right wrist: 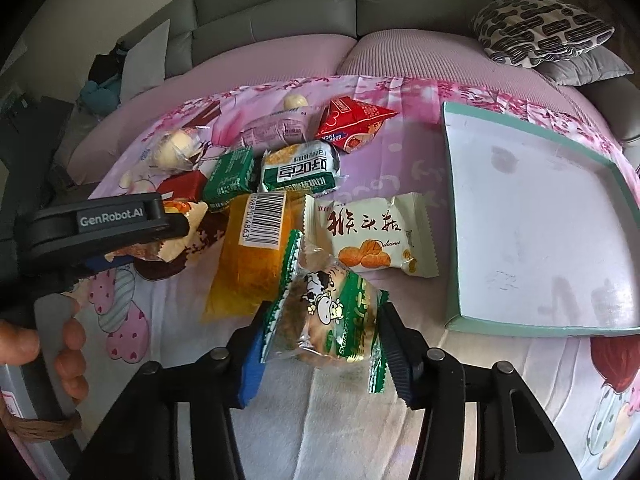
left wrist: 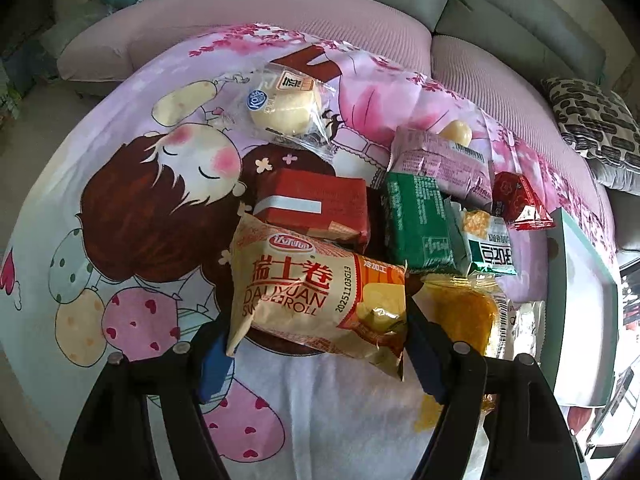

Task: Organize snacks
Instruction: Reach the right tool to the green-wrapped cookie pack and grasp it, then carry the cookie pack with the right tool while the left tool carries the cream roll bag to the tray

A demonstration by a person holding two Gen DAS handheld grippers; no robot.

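My left gripper is shut on a cream and orange Swiss roll packet, which spans its blue pads. In the right wrist view that gripper enters from the left over the snack pile. My right gripper is shut on a green-edged clear packet with a cow print, both pads against the wrapper's sides. Loose snacks lie on the cartoon cloth: an orange cake packet, a cream biscuit packet, a green and white packet and a red triangular packet.
A white tray with a teal rim lies to the right of the pile. A red packet, a dark green one and a clear bun bag lie farther back. A person's hand shows at the left. A sofa with a patterned cushion stands behind.
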